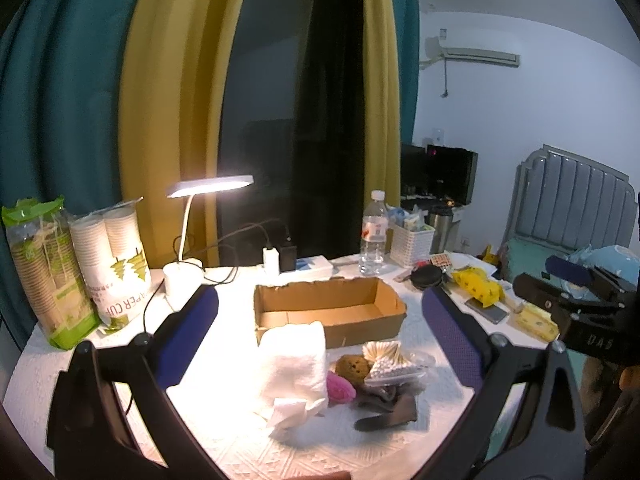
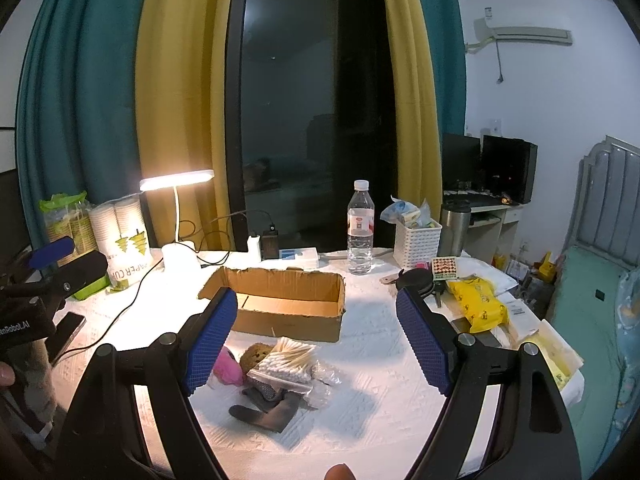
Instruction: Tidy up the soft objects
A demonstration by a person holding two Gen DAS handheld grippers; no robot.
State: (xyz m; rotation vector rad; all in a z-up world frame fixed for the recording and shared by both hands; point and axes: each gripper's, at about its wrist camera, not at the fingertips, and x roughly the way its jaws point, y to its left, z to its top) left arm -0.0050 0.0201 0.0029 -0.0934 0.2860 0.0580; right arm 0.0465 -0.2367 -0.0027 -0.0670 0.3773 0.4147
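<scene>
An open, empty cardboard box (image 1: 328, 312) (image 2: 280, 300) sits mid-table. In front of it lies a pile: a folded white towel (image 1: 294, 364), a pink soft item (image 1: 340, 390) (image 2: 228, 364), a brown sponge (image 1: 352, 366) (image 2: 256, 354), a bag of cotton swabs (image 1: 386, 362) (image 2: 286, 360) and a dark grey sock (image 1: 386, 410) (image 2: 268, 404). My left gripper (image 1: 320, 340) is open and empty above the pile. My right gripper (image 2: 312, 344) is open and empty, framing the pile from its right side.
A lit desk lamp (image 1: 188, 236), packs of paper cups (image 1: 116, 268), chargers and cables stand at the back left. A water bottle (image 2: 360, 228), white basket (image 2: 416, 240), steel mug, yellow packet (image 2: 478, 304) and phone lie on the right. A bed is far right.
</scene>
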